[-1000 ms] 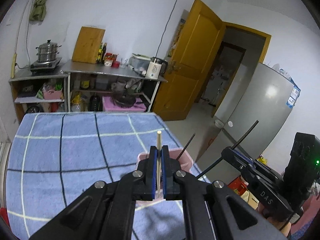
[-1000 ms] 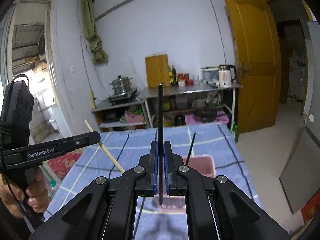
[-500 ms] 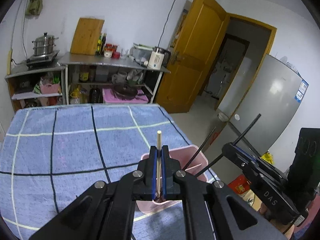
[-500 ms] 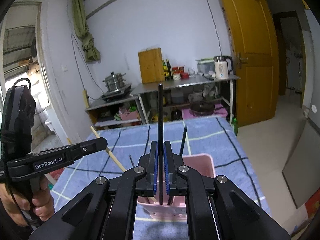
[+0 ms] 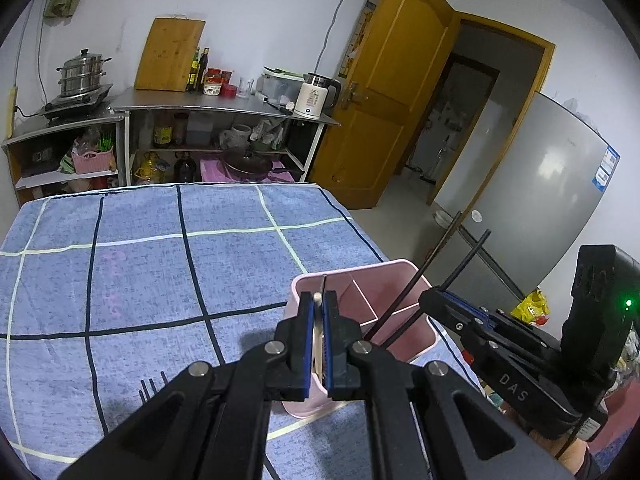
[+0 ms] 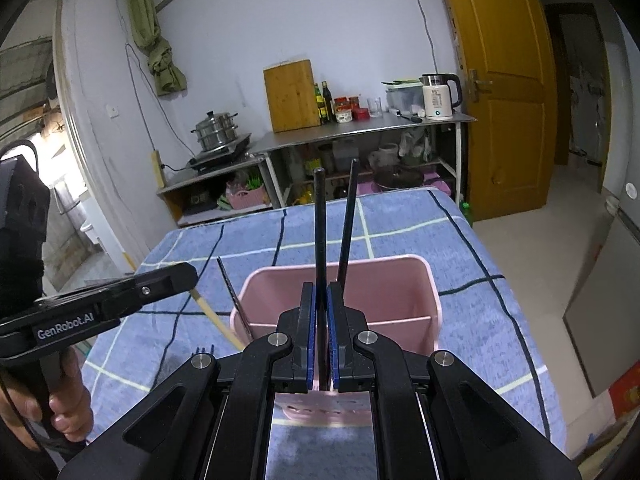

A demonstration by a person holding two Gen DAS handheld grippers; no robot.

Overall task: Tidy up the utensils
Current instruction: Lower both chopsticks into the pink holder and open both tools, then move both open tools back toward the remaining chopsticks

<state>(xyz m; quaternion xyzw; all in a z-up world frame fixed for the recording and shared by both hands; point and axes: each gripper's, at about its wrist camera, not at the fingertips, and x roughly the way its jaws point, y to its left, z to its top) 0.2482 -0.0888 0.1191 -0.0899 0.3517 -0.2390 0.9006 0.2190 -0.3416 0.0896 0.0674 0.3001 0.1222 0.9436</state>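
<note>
left gripper [image 5: 318, 344]: clamped on a pale wooden chopstick [image 5: 317, 320], fingers close together, stick standing between the blue pads [image 5: 307, 344]; its lower end goes down into the pink bin [image 5: 404, 276].
right gripper [image 6: 321, 336]: closed tight on a black chopstick [image 6: 319, 224], held upright; lower end hidden behind the fingers, so cannot tell how deep it sits in the bin.
second black chopstick [image 6: 347, 220]: loose, leaning in the bin just right of the held one.
pink bin: on the near right part of the table [image 5: 140, 264], close to the edge; a divider [image 5: 362, 296] splits it into compartments. In the left wrist view both black chopsticks lean out of the right-hand side, the wooden one at the near left corner.
thin dark utensil [image 6: 234, 292]: leans at the bin's left rim in the right wrist view; cannot tell what kind it is.
fork [image 5: 153, 386]: only dark tines show, lying on the cloth just left of the left gripper.
table: blue checked cloth with dark and pale lines.
background: metal shelf [image 5: 224, 104] with kettle [image 5: 314, 95], cutting board [image 5: 170, 54], steamer pot [image 5: 82, 74]; yellow door [image 5: 394, 92]; fridge [image 5: 532, 196] at right.
</note>
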